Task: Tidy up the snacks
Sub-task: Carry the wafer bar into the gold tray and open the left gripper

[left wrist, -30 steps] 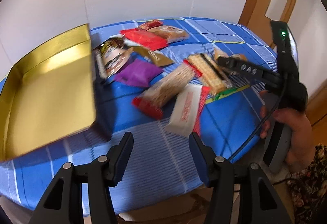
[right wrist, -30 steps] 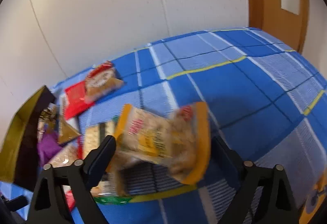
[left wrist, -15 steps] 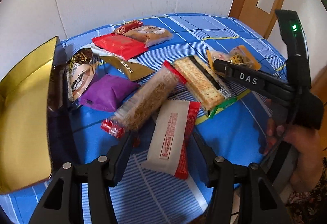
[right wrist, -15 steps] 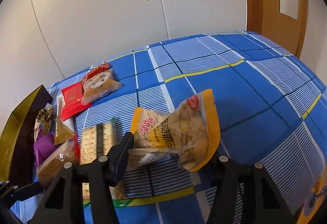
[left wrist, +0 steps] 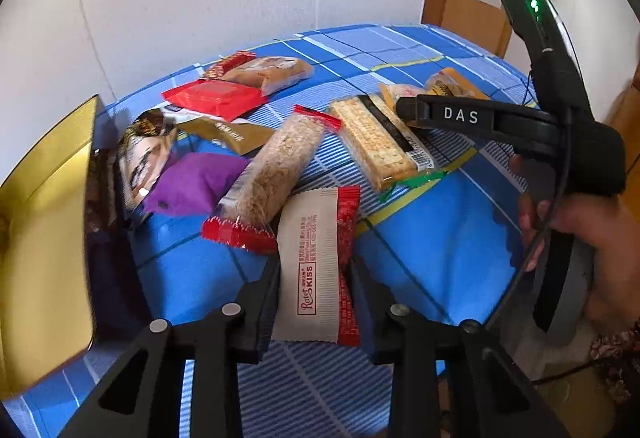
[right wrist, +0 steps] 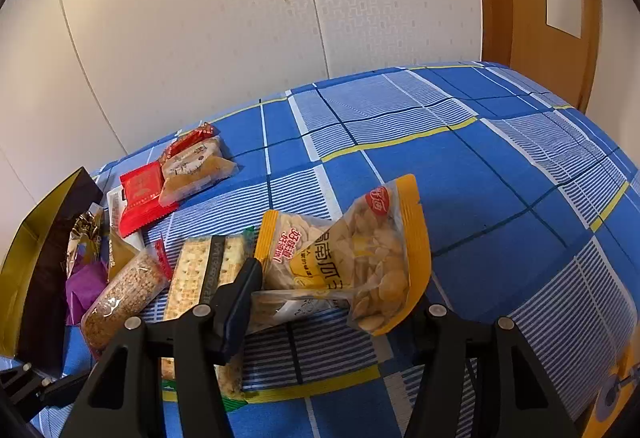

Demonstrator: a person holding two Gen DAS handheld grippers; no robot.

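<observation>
White-and-red snack bar [left wrist: 316,262] lying between left gripper [left wrist: 314,302] jaws, closing, pads touching its edges. Right gripper [right wrist: 332,302] clamping yellow seed bag [right wrist: 356,258].

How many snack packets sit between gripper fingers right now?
2. The white-and-red Rater Kiss packet lies between the closing jaws of the left gripper, its edges at the pads; the yellow seed bag is clamped in the right gripper. None looks hidden.

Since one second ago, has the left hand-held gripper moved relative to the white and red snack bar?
Yes. The left hand-held gripper moved forward to the white and red snack bar, which now lies between its closing jaws.
</observation>
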